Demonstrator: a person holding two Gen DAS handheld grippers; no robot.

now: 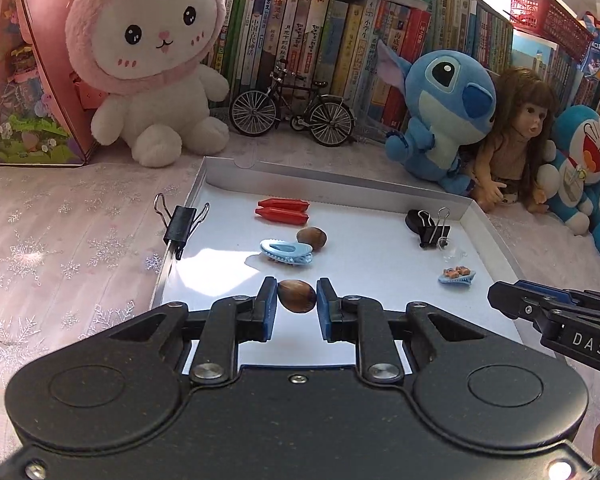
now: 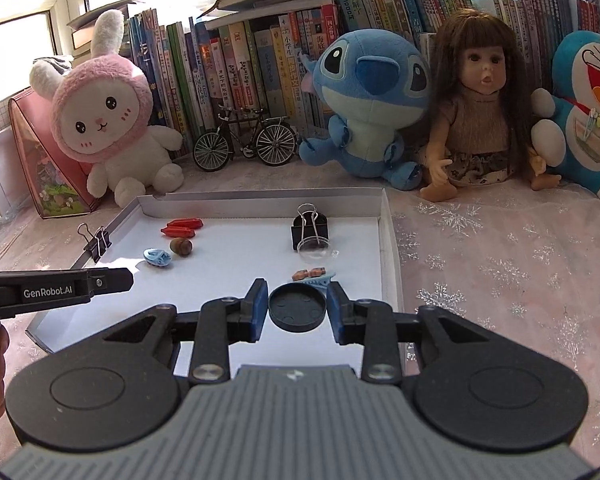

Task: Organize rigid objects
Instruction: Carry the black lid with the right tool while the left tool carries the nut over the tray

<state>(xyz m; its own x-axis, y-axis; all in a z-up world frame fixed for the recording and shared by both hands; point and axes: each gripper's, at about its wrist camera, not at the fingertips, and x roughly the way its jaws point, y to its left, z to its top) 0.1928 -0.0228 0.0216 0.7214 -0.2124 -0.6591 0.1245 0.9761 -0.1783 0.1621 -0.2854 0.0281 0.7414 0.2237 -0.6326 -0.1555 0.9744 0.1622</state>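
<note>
Low in the left wrist frame's centre, the left gripper (image 1: 297, 304) is pinching a brown nut (image 1: 296, 296) between its blue pads above the white tray (image 1: 452, 200). At the same spot in the right wrist view, the right gripper (image 2: 297, 307) is clamping a round black lid (image 2: 297, 309). Already lying in the tray are red clips (image 1: 283, 212), a second nut (image 1: 311, 238), a blue hair clip (image 1: 286, 253), a binder clip (image 1: 433, 229) and a small decorated clip (image 1: 457, 275). Judging by this, sorting is looking well underway, with both held pieces still awaiting placement.

"DAS" on right gripper (image 1: 496, 298) – "GenRobot.AI" on left gripper (image 2: 128, 278); book spines unreadable.
</note>
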